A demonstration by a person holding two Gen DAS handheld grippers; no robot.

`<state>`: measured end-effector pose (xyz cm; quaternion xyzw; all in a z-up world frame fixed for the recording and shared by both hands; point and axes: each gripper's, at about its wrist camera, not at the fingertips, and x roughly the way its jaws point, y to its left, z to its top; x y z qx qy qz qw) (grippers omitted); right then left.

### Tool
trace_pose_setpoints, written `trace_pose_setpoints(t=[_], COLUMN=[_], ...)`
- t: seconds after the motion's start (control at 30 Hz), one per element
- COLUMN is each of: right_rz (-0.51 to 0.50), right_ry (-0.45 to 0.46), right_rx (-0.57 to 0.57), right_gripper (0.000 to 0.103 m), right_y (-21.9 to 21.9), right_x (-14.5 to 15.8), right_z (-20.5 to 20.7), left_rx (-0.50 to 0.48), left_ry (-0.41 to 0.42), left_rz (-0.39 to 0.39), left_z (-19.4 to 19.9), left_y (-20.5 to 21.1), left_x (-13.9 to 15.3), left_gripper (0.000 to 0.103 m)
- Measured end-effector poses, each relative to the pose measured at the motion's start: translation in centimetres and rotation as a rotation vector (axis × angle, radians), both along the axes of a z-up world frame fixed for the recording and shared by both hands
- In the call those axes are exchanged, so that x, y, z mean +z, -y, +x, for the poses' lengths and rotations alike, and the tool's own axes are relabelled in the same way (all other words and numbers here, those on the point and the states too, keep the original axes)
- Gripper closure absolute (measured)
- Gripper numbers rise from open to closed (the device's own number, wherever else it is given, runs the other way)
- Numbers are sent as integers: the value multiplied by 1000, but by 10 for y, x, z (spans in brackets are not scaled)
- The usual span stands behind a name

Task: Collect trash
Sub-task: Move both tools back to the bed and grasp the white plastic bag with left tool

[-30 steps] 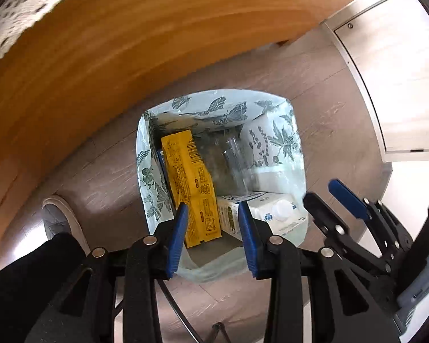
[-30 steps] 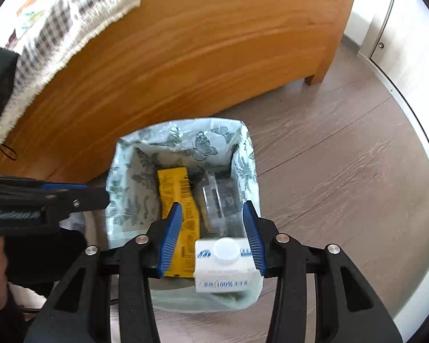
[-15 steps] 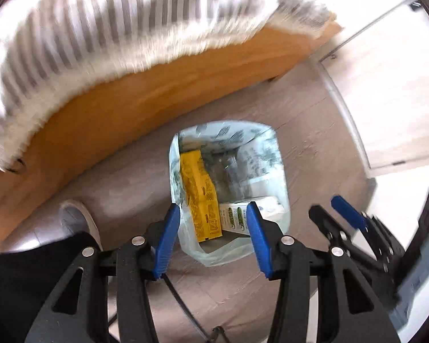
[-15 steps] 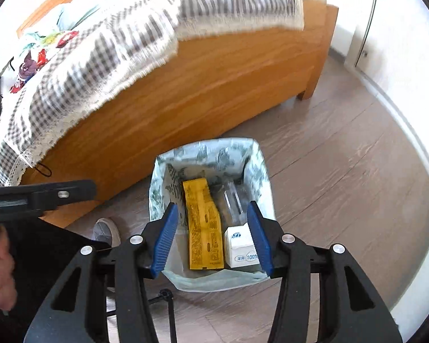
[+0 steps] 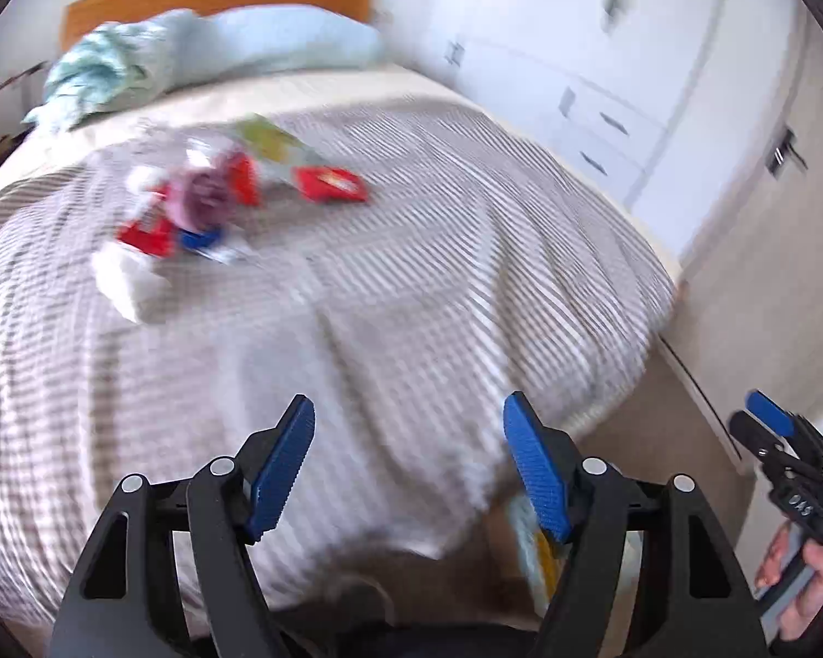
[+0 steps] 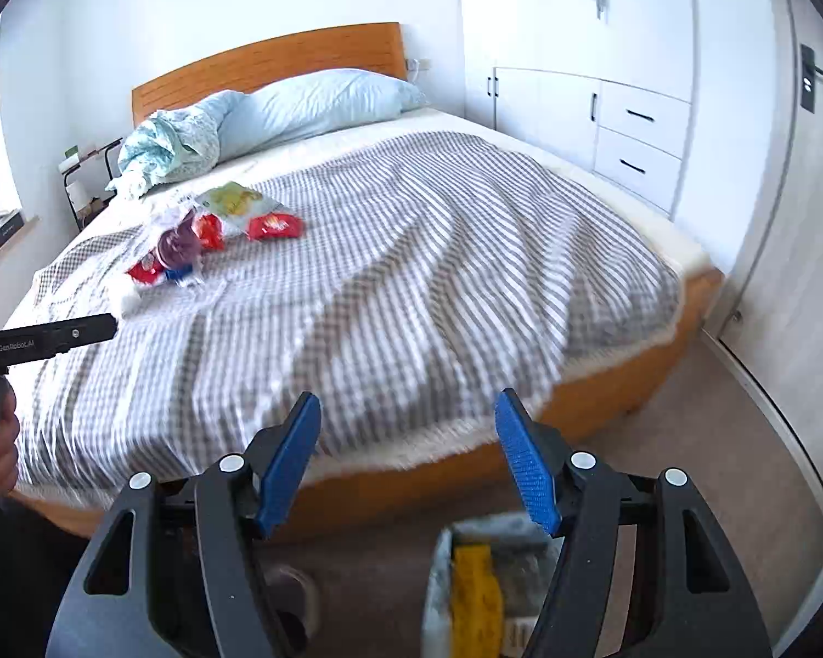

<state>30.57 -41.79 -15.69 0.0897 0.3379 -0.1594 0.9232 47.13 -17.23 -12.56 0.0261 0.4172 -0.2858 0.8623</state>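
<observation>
Litter (image 6: 203, 244) lies clustered on the bed (image 6: 411, 285), on the checked blanket toward its left side, short of the pillow (image 6: 323, 101): red wrappers, a purple piece, a blue scrap, a pale green-yellow packet and, rightmost, a lone red packet (image 6: 275, 227). Finer identification is prevented by blur in the left view.

Left gripper (image 5: 409, 466): jaws have just been opening, now stand wide, nothing between the pads. Right gripper (image 6: 409, 458): jaws likewise have just been opening, wide apart, empty. Both are well apart from the litter.

Step in hand, as judged: reach to the bed for the next pieces. One separate piece per gripper is advised; the lone red packet suits the right, the nearer left-hand wrappers the left. Thin film should be pinched at a raised edge, pads brought down flat, so that blanket is not gathered with it. Overlapping pieces may drag together.

Container: a patterned bag (image 6: 439, 576) stands on the floor at the bed's foot, below the right gripper. A yellow pack (image 6: 474, 597) is seen upright inside; other contents are mostly hidden.
</observation>
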Motion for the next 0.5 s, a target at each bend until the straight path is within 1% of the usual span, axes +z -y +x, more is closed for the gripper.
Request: trace_pose_setpoints(t=[0.03,0.1,0.17,0.2,0.27,0.37,0.4,0.43,0.47,0.5], right_rz=[-10,-4,-8,-11,5,74,81,71,57,41], right_ry=[5,42,65,70,79,84,80,72,63,53], right_rx=[-5,28,57,72,101,152,170,195,217,237], right_gripper=[39,39,39,39,39,39,39,39,39,39], right_y=[-3,-15,-32,-41,-57,-80,-87,-96,-104,-112], right_x=[7,16,18,19,16,6,3,1,1,0], right_z=[16,49,83,96,124,165,179,193,206,220], left_rx=[50,127,194,225,274,294,305,309,298,279], left_ry=[21,47,70,76,76,17,-5,-35,-69,-118], left_rz=[23,92,80,88,140,209,221,203,176,137], left_z=[19,62,102,123,162,207,216,224,229,235], left_y=[-14,-37,-59,-69,-84,-96,-99,-103,-107,-111], left_x=[-2,-10,-15,-18,-27,-51,-60,-70,-76,-84], left_gripper=[34,34,34,34,34,34,35,36,41,68])
